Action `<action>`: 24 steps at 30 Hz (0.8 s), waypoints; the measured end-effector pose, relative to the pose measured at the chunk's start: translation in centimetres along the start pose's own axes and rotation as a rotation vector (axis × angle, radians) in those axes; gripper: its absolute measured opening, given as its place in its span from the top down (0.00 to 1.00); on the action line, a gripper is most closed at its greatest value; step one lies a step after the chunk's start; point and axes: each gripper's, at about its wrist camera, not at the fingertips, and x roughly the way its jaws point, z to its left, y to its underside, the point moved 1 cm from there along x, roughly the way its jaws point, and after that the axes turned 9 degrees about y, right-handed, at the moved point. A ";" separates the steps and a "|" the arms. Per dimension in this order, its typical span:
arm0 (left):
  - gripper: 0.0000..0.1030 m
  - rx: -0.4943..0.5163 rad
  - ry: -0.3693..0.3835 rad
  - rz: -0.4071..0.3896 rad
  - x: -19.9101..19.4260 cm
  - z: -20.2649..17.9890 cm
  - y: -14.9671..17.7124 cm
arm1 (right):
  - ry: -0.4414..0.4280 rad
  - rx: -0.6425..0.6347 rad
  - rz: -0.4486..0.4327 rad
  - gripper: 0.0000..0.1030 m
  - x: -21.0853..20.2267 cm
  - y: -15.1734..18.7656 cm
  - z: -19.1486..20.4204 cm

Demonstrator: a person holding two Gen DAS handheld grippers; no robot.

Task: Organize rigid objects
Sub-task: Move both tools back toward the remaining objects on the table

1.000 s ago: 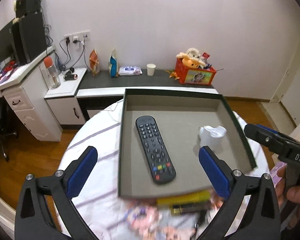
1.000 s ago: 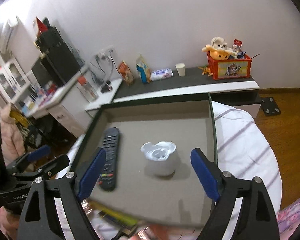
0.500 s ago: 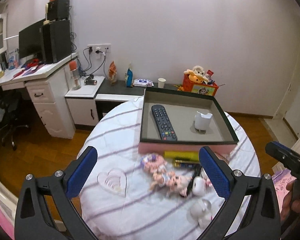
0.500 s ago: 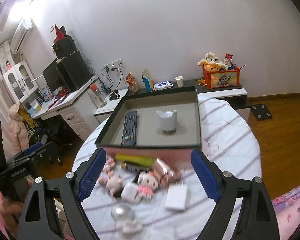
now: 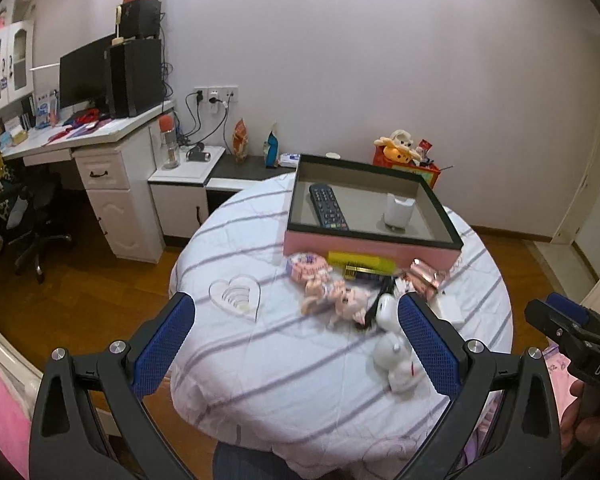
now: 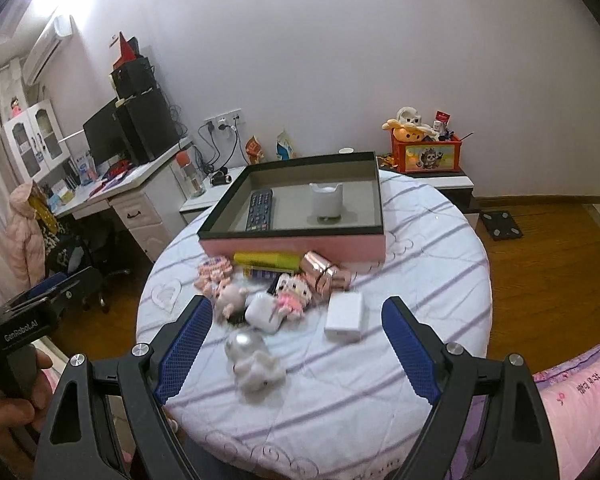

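Observation:
A pink box (image 5: 368, 249) (image 6: 292, 246) with a dark rim stands at the far side of the round table. In it lie a black remote (image 5: 327, 206) (image 6: 261, 211) and a white cup-like holder (image 5: 398, 210) (image 6: 326, 201). In front of the box lies a pile: a yellow bar (image 6: 266, 258), a rose-gold item (image 6: 325, 271), small dolls (image 6: 294, 293), a white earbud case (image 6: 263, 311), a white charger block (image 6: 345, 317) and a white figurine (image 6: 254, 362) (image 5: 396, 360). My left gripper (image 5: 296, 344) and my right gripper (image 6: 296, 346) are both open and empty, held back above the table's near edge.
The table (image 5: 300, 368) has a white striped cloth with a heart-shaped coaster (image 5: 236, 298) at the left. A desk with a monitor (image 5: 84, 76) and an office chair (image 5: 24, 220) stand to the left. A low cabinet with an orange toy box (image 6: 426, 156) runs along the wall.
Both grippers have pulled back and away from the box, from right above it to the near side of the table. The pile of objects has come into view.

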 end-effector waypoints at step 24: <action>0.00 0.002 0.010 0.093 2.8 -0.2 3.1 | 0.033 -0.028 0.061 0.14 1.1 1.9 0.3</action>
